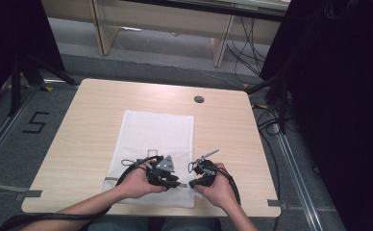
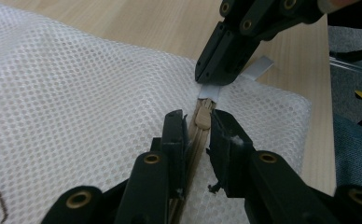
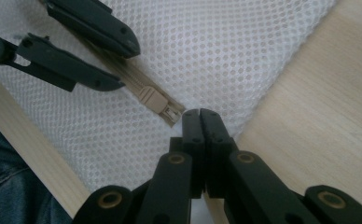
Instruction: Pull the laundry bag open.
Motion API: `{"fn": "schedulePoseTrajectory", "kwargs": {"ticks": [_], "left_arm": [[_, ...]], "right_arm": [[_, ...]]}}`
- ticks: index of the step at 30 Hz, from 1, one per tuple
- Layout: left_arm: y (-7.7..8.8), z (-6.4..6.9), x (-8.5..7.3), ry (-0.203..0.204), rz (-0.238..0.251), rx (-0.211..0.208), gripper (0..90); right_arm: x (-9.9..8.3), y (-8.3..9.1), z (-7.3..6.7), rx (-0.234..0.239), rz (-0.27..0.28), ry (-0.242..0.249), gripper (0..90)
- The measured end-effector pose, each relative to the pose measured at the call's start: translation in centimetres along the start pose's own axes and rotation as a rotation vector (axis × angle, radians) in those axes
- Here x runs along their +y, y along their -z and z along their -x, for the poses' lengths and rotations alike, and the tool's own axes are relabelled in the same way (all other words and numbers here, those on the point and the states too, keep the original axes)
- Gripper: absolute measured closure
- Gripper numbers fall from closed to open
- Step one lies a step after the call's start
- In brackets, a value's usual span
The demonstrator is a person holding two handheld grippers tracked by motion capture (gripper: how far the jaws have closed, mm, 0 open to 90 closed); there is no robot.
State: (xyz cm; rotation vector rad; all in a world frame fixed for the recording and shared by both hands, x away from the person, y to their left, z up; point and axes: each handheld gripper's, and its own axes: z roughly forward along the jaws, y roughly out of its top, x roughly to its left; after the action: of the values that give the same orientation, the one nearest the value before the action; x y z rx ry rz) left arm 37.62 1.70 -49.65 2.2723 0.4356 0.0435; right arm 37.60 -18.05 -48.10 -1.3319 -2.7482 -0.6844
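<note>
Zipper work on white mesh laundry bag.
Your right gripper clenched the grey end tab; left gripper sat released astride the beige zipper slider, at 10 o'clock.

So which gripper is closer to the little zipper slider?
Left. The left gripper has the zipper slider between its fingers; the right gripper is shut on the mesh bag's tab just beyond it.

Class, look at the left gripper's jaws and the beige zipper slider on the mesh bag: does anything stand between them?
Nothing visible does. The left gripper has its jaws open either side of the zipper slider, while the right gripper pinches the bag's grey tab just beyond it.
</note>
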Motion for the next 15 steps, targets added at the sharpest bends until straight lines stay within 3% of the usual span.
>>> {"fn": "schedulePoseTrajectory", "kwargs": {"ticks": [2,5,10,11,15], "left_arm": [[-0.5,0.1,0.1,-0.010,-0.007,-0.008,74.8],[-0.6,0.0,0.1,-0.006,-0.009,-0.012,74.5],[-1.0,-0.2,0.1,-0.008,-0.017,-0.019,73.9],[-1.2,-0.1,0.0,0.012,-0.014,-0.024,73.9],[-1.6,0.0,0.2,0.002,-0.019,-0.034,73.9]], "right_arm": [[0.2,-0.3,-0.3,-0.023,-0.008,0.032,90.0],[0.2,-0.3,-0.5,-0.045,-0.018,0.020,90.0],[0.2,-0.3,-0.3,-0.025,-0.013,0.015,90.0],[0.1,-0.3,-0.3,-0.016,-0.017,-0.005,90.0],[0.1,-0.4,-0.1,-0.014,-0.008,0.011,90.0]]}}
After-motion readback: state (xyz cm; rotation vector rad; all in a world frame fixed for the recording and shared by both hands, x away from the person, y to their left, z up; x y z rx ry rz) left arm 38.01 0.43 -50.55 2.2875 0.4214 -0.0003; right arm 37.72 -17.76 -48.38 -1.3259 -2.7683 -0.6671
